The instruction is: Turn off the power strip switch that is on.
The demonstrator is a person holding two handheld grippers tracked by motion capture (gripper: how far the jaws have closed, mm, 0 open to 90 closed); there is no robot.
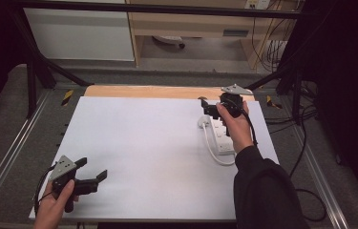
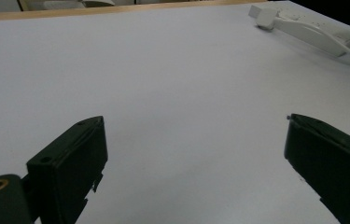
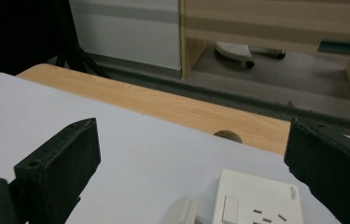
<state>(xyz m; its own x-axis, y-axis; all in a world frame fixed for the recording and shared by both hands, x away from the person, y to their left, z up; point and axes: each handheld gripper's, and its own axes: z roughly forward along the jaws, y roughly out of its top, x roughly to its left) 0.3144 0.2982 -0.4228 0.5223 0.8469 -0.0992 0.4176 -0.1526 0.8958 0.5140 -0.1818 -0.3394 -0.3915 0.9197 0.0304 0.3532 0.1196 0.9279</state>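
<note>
high view has the right gripper point(image 1: 208, 109), jaws spread and empty, above the strip point(image 1: 220, 135); next probably it lowers to grasp.

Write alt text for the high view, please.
A person's right claw, jaws open and empty, hangs just above the far end of a white power strip at the right of a white table. The left claw, also open, rests near the front left corner.
</note>
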